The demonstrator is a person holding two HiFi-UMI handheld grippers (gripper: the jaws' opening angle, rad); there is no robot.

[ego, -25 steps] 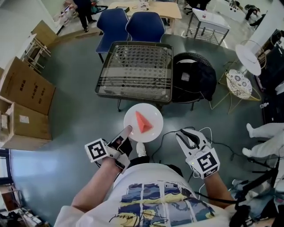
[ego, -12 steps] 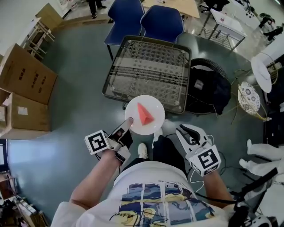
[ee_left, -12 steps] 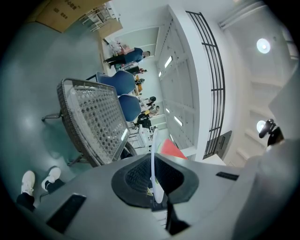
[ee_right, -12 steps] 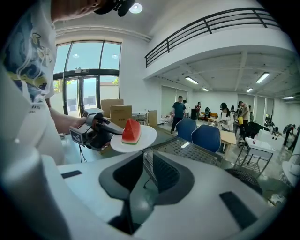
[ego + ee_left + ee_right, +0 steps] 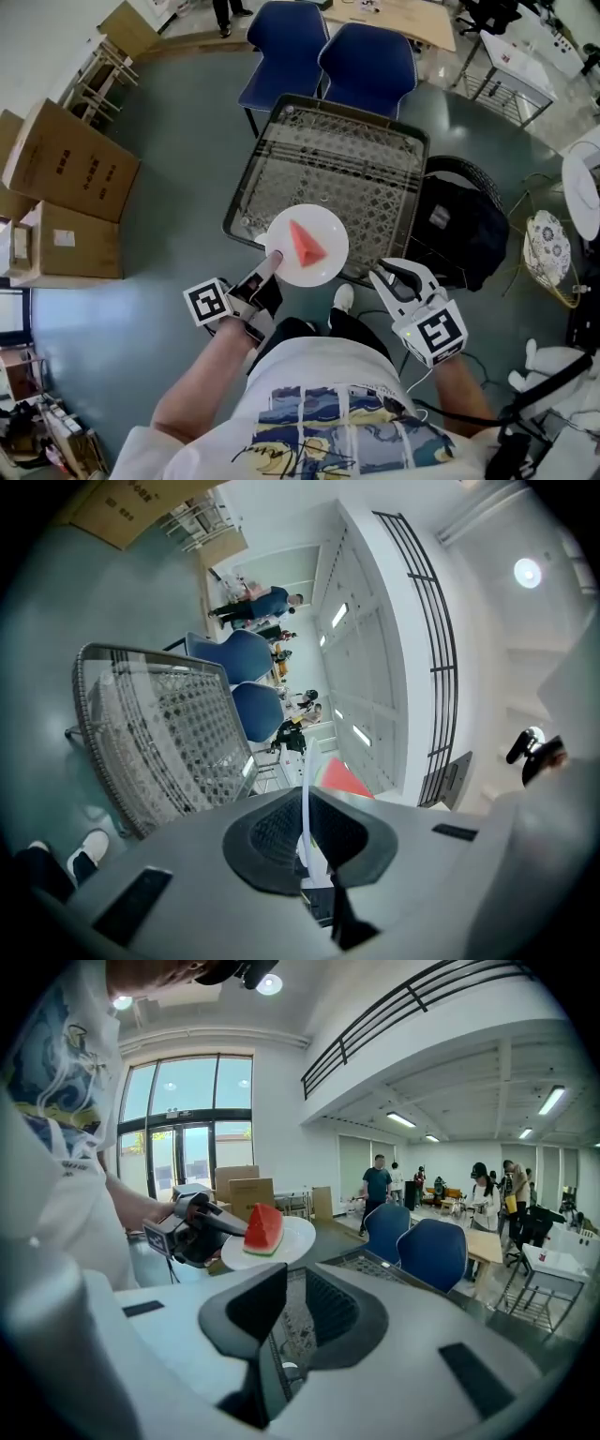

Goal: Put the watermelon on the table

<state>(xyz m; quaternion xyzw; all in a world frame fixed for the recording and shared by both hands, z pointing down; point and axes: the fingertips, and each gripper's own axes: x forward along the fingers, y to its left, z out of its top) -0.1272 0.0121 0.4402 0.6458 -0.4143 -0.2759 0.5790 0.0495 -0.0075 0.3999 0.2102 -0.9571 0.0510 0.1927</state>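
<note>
Watermelon [image 5: 305, 244] wedge, red with a green rind, lying near the middle of a round white plate [image 5: 330, 255] and carried in the air, not yet set on the table [image 5: 347, 169]. Largest and straight ahead, that table: dark wire mesh with a raised rim. Beyond its far side, two blue chairs [image 5: 370, 61] side by side; off to the left on the grey floor [image 5: 169, 262], stacked cardboard boxes [image 5: 70, 159]. Smaller, the plate: from the head view overlapping the table's near rim, from the right gripper view level and raised above the mesh. Left gripper [image 5: 270, 267] clamped on the plate's near-left edge, both jaws pressed onto the thin white rim, plate seen edge-on between them in its own view. Wedge just past those jaw tips, further in on the plate, apart from them and touched by neither gripper. Right gripper [image 5: 394, 279] to the right of the plate and near it, jaws parted, only the mesh below showing through the gap.
</note>
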